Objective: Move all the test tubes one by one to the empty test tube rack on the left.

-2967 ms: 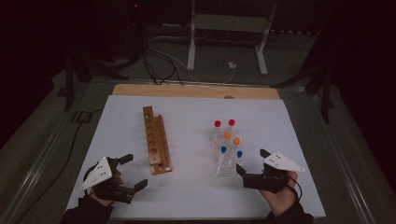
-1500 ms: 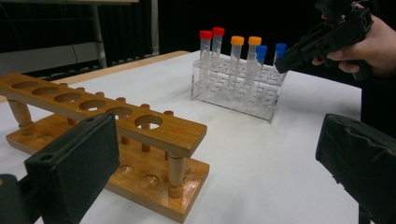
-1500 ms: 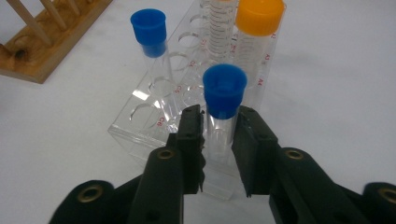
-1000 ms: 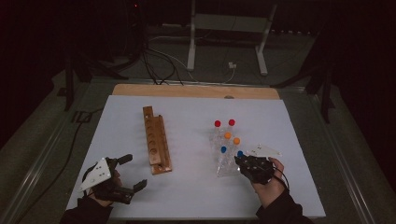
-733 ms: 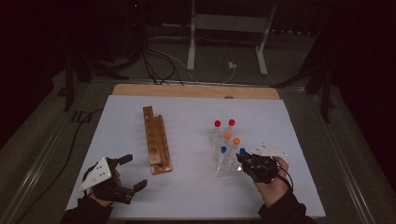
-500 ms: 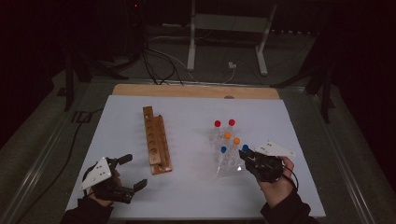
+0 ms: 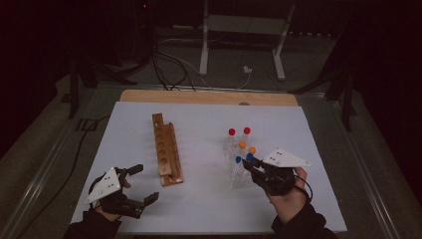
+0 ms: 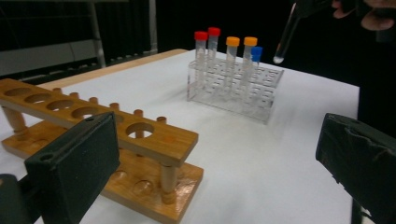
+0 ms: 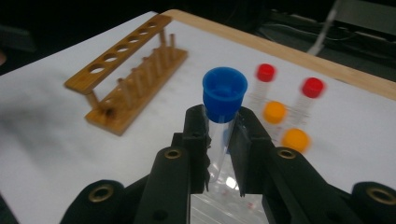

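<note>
My right gripper [image 9: 219,140] is shut on a clear tube with a blue cap [image 9: 224,91], held upright just above the clear plastic rack [image 7: 240,178]. In the high view the right gripper [image 7: 251,164] is at the rack's near right corner. The left gripper view shows the lifted tube [image 8: 285,37] hanging clear of the rack [image 8: 233,93]. Two red-capped tubes [image 7: 232,132], two orange-capped ones [image 7: 242,144] and another blue-capped one [image 7: 238,159] stand in the rack. My left gripper [image 7: 143,184] is open and empty near the front end of the wooden rack [image 7: 165,149], whose holes are empty.
A white mat [image 7: 199,209] covers the table, with a wooden strip [image 7: 209,97] along its far edge. Cables [image 7: 169,69] and a metal stand [image 7: 244,30] lie on the floor beyond. Bare mat lies between the two racks and in front of them.
My right gripper closed on the blue-capped tube at the clear rack and has risen with it, drawing it out. The left gripper has stayed put.
</note>
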A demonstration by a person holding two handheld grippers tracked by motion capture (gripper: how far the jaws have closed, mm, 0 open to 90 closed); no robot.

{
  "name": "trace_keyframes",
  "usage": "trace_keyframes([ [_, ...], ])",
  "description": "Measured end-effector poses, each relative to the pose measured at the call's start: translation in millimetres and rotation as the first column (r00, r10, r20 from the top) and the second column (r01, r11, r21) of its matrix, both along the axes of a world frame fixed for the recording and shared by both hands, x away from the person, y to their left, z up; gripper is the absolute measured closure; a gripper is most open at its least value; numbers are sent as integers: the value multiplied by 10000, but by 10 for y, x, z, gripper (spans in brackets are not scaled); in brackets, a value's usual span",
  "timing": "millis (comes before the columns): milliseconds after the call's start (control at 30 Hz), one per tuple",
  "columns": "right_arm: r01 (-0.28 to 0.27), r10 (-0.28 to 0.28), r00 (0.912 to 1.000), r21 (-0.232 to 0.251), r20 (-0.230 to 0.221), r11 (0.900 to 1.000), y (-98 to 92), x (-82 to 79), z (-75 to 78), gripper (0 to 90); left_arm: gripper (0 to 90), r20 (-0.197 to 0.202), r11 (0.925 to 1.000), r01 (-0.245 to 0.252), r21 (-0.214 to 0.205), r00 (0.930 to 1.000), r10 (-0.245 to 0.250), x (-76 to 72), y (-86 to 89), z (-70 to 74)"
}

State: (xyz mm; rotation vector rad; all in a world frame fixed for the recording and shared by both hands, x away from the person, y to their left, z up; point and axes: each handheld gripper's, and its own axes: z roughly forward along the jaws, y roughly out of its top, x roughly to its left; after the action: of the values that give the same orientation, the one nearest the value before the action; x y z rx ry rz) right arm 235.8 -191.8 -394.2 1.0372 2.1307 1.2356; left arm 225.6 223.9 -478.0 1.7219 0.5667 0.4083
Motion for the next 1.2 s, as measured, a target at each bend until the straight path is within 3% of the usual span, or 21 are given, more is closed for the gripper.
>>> trace_keyframes([
  [367,-1123,1113,9934,-380,-278,9929,300,80,-151,766,5,-333,9993,195,-334,9992,-206,13,-63,92],
  [600,-1773,1750,9839,-765,-348,9812,399,123,-265,766,5,-342,9991,423,-73,9985,-425,45,-185,246],
  [933,-2247,2213,9737,-688,-535,9720,432,109,-301,766,5,-672,9945,1043,64,9923,-1037,183,-477,444],
  [1200,-2318,2288,9721,-655,-515,9705,439,100,-303,765,5,-858,9891,1464,183,9858,-1443,249,-642,560],
])
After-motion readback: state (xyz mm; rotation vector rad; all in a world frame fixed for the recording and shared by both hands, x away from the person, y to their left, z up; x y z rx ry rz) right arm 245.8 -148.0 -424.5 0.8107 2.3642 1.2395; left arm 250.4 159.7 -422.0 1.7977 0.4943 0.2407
